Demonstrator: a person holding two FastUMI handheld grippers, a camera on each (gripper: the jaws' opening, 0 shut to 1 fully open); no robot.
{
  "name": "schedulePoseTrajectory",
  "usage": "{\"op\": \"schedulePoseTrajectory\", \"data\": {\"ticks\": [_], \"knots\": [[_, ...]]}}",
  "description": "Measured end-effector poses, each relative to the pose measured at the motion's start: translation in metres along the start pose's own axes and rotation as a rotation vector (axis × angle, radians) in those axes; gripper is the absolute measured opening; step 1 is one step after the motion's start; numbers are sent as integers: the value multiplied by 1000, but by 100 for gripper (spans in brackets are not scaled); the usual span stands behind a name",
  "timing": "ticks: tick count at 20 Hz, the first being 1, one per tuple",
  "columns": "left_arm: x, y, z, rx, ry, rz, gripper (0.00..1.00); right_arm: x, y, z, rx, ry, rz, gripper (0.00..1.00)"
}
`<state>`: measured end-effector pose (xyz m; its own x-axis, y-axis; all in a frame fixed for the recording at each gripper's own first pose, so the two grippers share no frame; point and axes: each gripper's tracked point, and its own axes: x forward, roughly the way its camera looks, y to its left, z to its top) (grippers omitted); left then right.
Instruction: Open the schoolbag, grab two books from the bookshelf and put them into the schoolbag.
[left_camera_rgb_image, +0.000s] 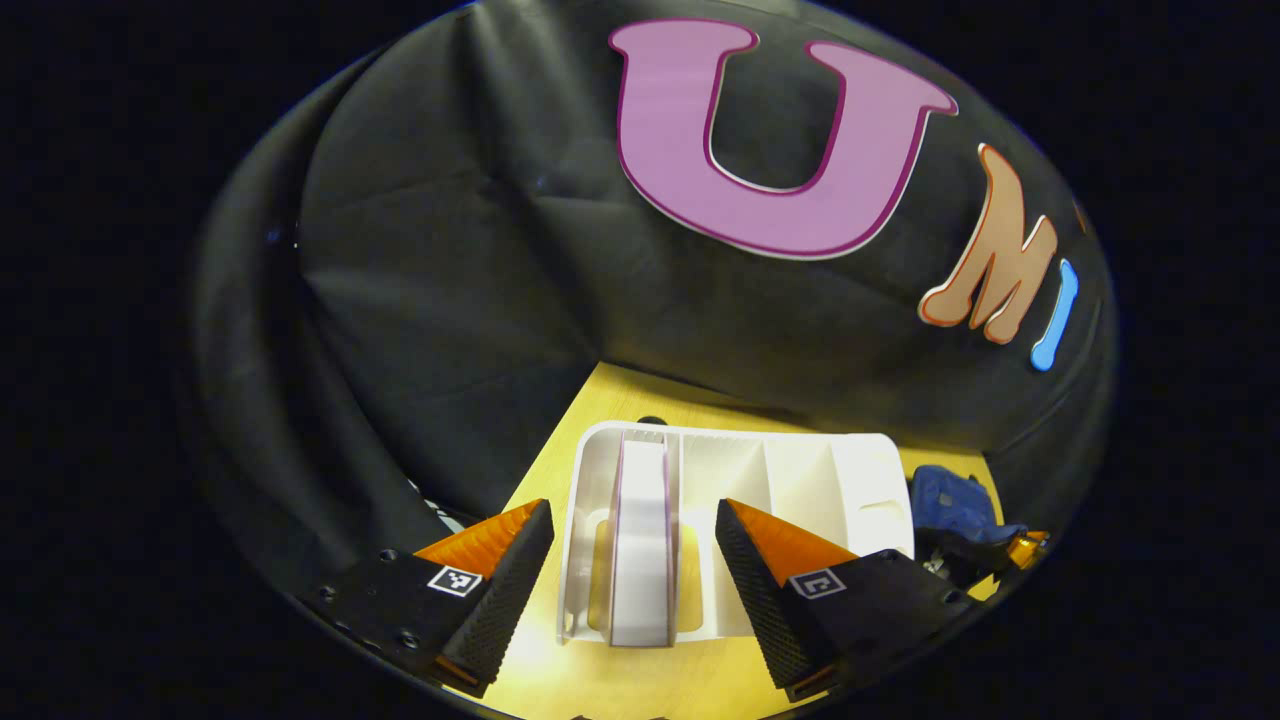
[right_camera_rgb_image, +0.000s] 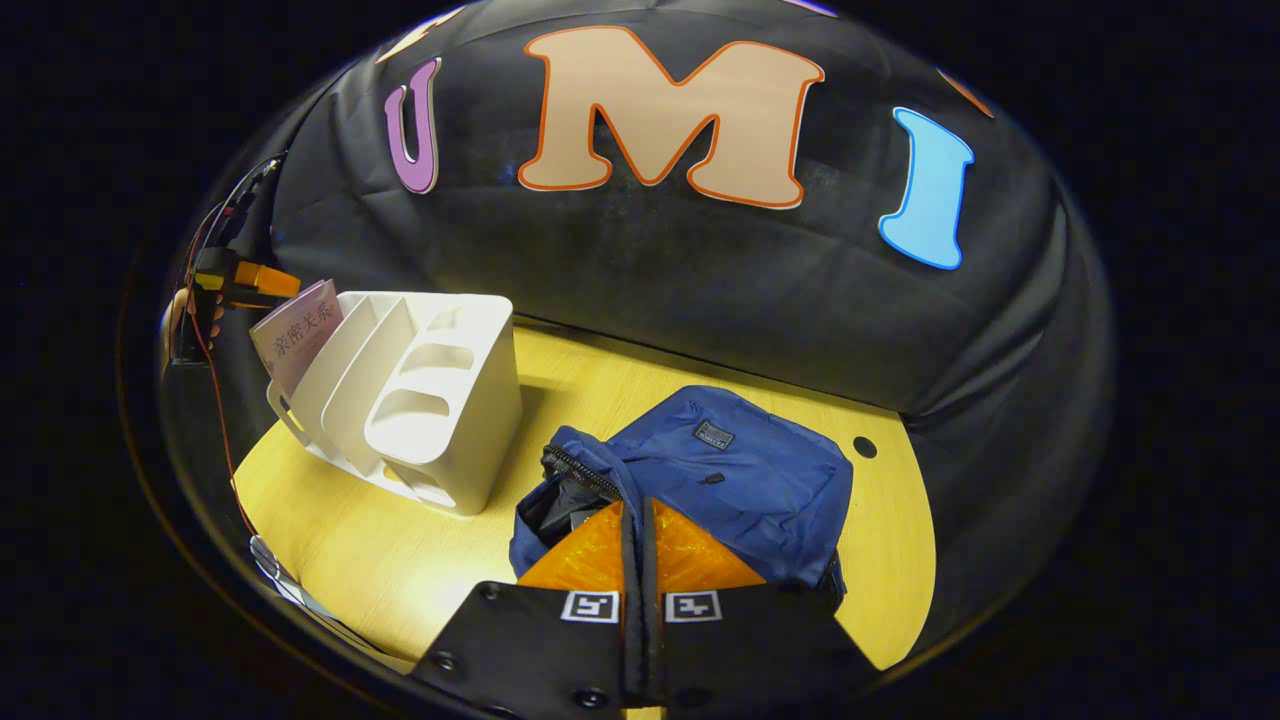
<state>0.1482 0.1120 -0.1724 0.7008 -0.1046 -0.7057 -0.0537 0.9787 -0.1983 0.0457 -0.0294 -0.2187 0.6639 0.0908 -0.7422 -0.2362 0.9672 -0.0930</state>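
A white bookshelf rack stands on the wooden table, with one book upright in its left slot. My left gripper is open, one finger on each side of that book and apart from it. In the right gripper view the same rack holds the pink-covered book, with the left gripper just above it. The blue schoolbag lies unzipped, its dark inside showing at the left. My right gripper is shut on the bag's opening edge. The bag also shows beside the rack.
The yellow wooden table has free room in front of the rack. A small round hole sits in the tabletop behind the bag. A red cable hangs by the hand at the far left. The black cloth wall closes the back.
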Motion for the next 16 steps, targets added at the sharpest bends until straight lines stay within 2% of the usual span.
{"op": "schedulePoseTrajectory", "data": {"ticks": [4,11,13,16], "knots": [[19,-2,-12,47,95,-18,92,0,4,-9,11,19,-24,3],[41,0,-35,87,209,-32,75,0,11,-14,7,14,-75,3],[44,0,-39,92,221,-27,65,2,13,-16,13,9,-84,2],[46,5,-46,83,235,-3,40,2,17,-18,13,6,-81,3]]}}
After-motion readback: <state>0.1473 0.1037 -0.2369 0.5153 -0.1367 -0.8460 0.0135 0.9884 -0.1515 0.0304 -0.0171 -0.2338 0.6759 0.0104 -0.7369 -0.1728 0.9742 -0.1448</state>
